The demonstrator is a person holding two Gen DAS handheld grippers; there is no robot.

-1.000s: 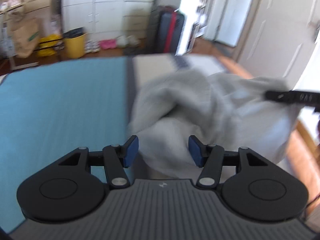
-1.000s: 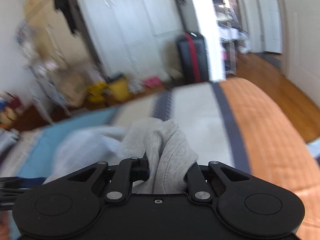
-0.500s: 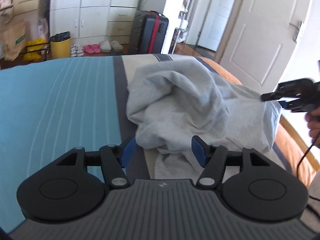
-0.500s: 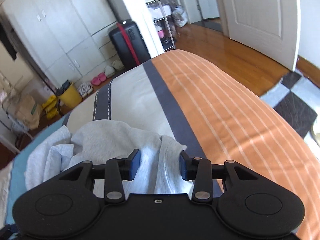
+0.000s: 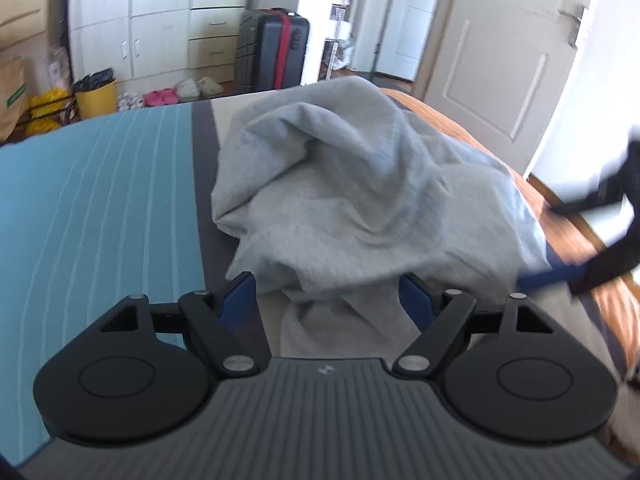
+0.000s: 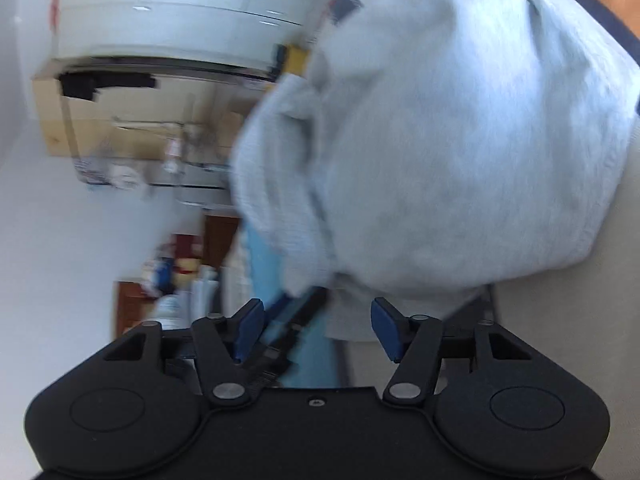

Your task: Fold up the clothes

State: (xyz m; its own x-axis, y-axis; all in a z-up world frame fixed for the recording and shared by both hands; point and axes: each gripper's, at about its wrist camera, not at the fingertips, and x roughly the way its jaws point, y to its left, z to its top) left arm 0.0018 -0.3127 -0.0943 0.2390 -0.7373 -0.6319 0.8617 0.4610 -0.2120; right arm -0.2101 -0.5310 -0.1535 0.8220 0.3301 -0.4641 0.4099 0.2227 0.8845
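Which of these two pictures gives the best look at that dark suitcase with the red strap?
The left wrist view. There the suitcase stands upright and fairly sharp against the far wall, past the grey garment heaped on the bed. The right wrist view is tilted and blurred, mostly filled by the garment, and no suitcase can be made out.

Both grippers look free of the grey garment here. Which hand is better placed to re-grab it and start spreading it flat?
Probably left. The left gripper, jaws opening, squarely faces a low fold of the grey garment on the bed. The right gripper, also opening, is rolled sideways and blurred at the heap's edge.
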